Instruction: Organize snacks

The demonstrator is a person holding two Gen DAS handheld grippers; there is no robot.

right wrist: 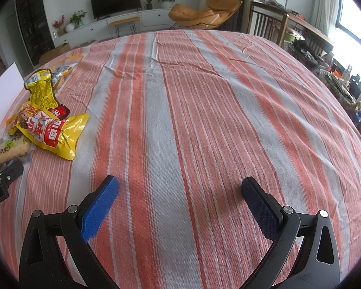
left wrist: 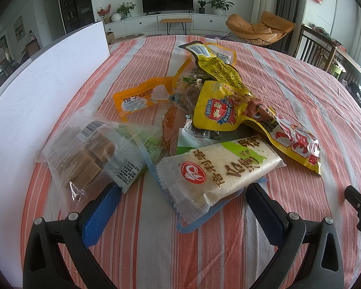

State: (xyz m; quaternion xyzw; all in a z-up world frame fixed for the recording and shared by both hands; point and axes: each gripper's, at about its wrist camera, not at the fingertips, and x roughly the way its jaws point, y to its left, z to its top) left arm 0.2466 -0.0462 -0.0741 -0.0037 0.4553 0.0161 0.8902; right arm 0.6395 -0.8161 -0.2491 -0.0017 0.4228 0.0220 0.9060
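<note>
Striped orange-and-grey tablecloth (left wrist: 300,77) covers the table; a white flat board (left wrist: 36,91) stands along its left edge. Left to right in the left wrist view: clear plastic pack of brown cake cubes (left wrist: 89,154), orange-and-clear pouch (left wrist: 142,96) behind it, white-and-green rice cracker bar wrapper (left wrist: 219,168), then yellow foil packets, one with a red label (left wrist: 296,144), heaped toward the table's middle. A pale blue strip (left wrist: 195,221), thin and flat, pokes out under the cracker bar; what it is I cannot tell. Left gripper (left wrist: 180,192) has blue-padded fingers spread wide, the cracker bar's near end lying just between and ahead of the tips, not pinched. Right gripper (right wrist: 180,185) is likewise spread, over bare cloth, well apart from the pile, which sits toward the table's left edge in its view. Risks, as I judge them: closing on the cracker bar may also catch the blue strip or the cake pack's corner touching the left finger, dragging neighbours along; the slick overlapping foil could slide and scatter; a hard squeeze could crush the crackers.
</note>
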